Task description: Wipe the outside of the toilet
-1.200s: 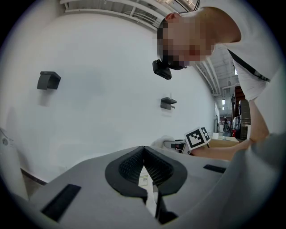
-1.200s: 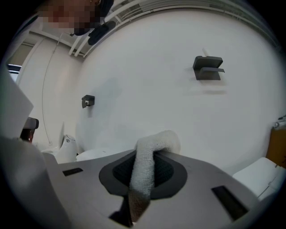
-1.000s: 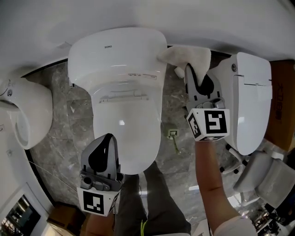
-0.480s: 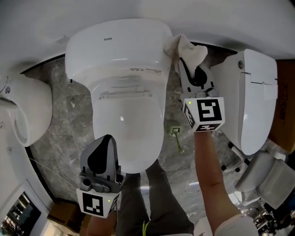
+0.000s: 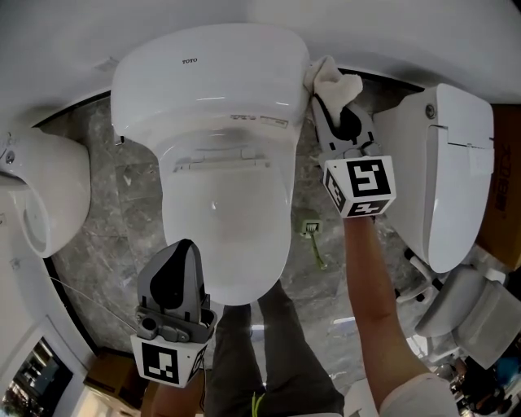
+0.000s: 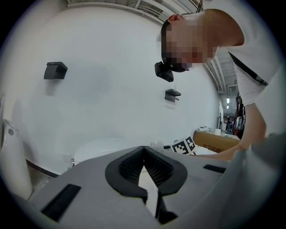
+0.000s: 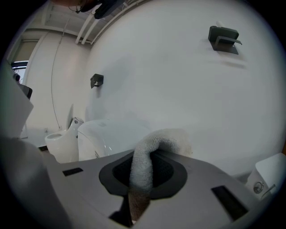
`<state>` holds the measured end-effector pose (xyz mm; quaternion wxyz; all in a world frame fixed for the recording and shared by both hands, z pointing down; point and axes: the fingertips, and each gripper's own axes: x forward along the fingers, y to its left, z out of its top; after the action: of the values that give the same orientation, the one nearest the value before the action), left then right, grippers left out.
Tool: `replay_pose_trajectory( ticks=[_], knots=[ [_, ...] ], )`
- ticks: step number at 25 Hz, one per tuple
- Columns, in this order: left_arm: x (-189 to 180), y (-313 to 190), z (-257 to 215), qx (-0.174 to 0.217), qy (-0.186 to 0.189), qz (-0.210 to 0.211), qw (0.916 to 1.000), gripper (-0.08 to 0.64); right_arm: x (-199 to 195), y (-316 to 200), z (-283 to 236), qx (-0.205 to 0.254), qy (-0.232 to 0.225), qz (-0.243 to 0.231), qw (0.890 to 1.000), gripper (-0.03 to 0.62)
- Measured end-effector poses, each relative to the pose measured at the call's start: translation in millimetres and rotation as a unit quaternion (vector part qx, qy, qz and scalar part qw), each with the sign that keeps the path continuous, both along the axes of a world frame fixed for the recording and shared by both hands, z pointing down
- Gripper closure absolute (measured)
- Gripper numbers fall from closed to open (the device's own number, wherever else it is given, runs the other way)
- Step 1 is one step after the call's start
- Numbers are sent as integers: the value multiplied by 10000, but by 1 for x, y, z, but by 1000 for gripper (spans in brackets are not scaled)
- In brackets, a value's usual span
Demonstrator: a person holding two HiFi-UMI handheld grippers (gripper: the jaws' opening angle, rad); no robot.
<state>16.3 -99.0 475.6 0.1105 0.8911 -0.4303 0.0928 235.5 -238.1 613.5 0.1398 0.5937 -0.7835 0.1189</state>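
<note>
A white toilet (image 5: 216, 122) with its lid down fills the middle of the head view. My right gripper (image 5: 335, 106) is shut on a white cloth (image 5: 332, 80), which presses against the tank's right rear corner. In the right gripper view the cloth (image 7: 145, 163) loops up between the jaws, with the toilet (image 7: 111, 136) to the left. My left gripper (image 5: 175, 281) hangs near the front of the bowl, shut and holding nothing. The left gripper view shows its jaws closed with the toilet (image 6: 105, 150) beyond them.
A second white toilet (image 5: 448, 179) stands close on the right, and a urinal-like fixture (image 5: 41, 204) on the left. A small green thing (image 5: 311, 232) lies on the grey marble floor (image 5: 114, 244). A white wall (image 5: 244, 12) runs behind. My legs stand at the bowl's front.
My right gripper has carried the cloth up and back along the tank's right side toward the wall. The left gripper has stayed by the bowl's front.
</note>
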Motion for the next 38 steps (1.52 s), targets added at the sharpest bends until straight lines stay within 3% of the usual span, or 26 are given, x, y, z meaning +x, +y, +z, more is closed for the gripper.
replay_pose_trajectory(
  ticks=[6,22,38],
  knots=[
    [2,1,9,-33,6,36,10000,542,3,0,23,-180,-247,-213,9993,522],
    [6,8,37,-183,-103,77,9997,541,9,5,100,-691,28,-206,9974,522],
    [-2,12,53,-160,-194,52,9997,543,7,17,146,-961,78,-142,9952,522]
  ],
)
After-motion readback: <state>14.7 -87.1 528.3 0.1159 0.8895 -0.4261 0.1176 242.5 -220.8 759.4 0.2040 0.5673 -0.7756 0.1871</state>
